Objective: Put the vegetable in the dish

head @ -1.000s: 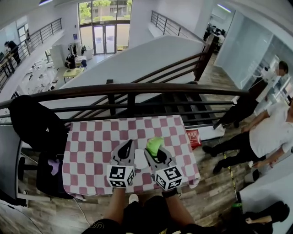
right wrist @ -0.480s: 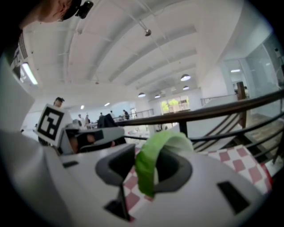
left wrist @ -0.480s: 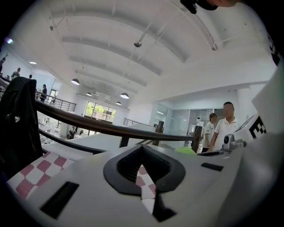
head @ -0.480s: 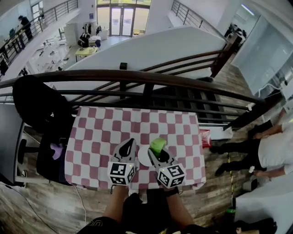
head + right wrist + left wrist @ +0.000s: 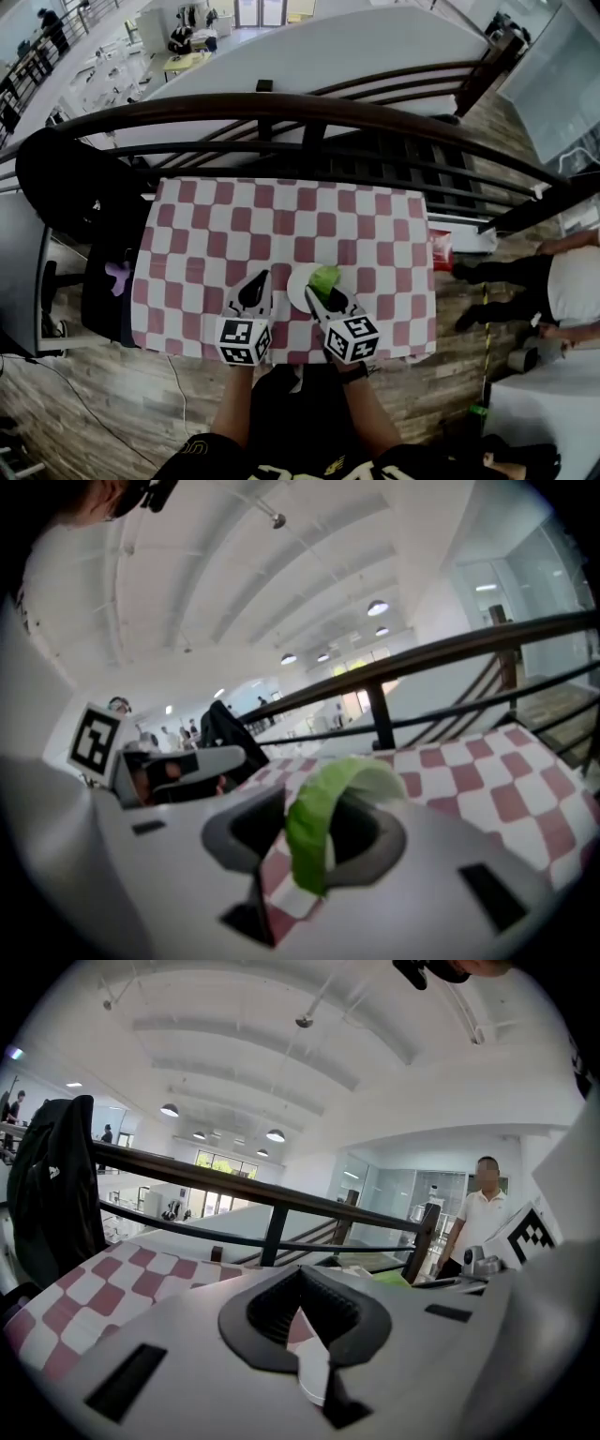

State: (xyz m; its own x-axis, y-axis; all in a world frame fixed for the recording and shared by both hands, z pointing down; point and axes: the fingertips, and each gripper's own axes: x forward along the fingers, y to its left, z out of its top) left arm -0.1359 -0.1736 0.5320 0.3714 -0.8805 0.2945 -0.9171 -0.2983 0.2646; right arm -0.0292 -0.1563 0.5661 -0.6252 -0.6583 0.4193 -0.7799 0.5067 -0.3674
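A pale green leafy vegetable [image 5: 325,278] is clamped in my right gripper [image 5: 322,292], which is shut on it just above the right part of the white dish [image 5: 298,286]. The dish sits near the front edge of the red-and-white checked table [image 5: 216,234]. In the right gripper view the vegetable [image 5: 323,829] curls up between the jaws of that gripper [image 5: 319,803]. My left gripper [image 5: 260,281] hovers just left of the dish, shut and empty; its jaws [image 5: 302,1276] meet with nothing between them.
A dark railing [image 5: 309,117] runs past the table's far edge. A black jacket [image 5: 70,183] hangs on a chair at the left, with a purple thing [image 5: 117,277] on the seat. A person [image 5: 562,281] stands at the right, near a red item [image 5: 441,251] on the floor.
The head view has tilted down onto the table. The right gripper, still holding the vegetable, now sits lower over the dish's right side. The left gripper stays shut beside it.
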